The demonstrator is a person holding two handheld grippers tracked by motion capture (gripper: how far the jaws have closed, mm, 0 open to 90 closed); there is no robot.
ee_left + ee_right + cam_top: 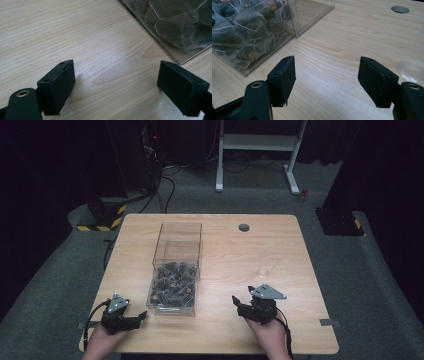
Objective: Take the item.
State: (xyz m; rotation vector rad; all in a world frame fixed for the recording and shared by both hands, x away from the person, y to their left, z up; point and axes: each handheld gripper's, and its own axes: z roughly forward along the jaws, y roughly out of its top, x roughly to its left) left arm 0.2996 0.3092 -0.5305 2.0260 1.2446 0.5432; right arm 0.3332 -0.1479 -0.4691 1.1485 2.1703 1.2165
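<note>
High view: we see a wooden tabletop (225,245) with a clear box (176,267) standing left of centre. The near half of the box holds a heap of dark tea bags (172,285); the far half looks bare. The left gripper (131,321) rests at the near left edge, just beside the box's near corner, held by the left hand (102,340). The right gripper (244,296) sits at the near right, held by the right hand (267,332), well apart from the box. A faint clear glass (264,270) stands just beyond the right gripper. A round hole (244,227) sits near the far edge.

Left gripper view: we note the jaws spread wide with nothing between them, only bare wood. The box corner (175,37) lies at upper right, with crinkled bags behind its wall.

Right gripper view: the jaws again stand wide apart and hold nothing. The box (294,22) is at upper left, with mesh bags (247,32) pressed against its wall. The rim of the glass (412,67) shows at right, just beside the right-hand jaw. The hole (400,9) is at top right.
</note>
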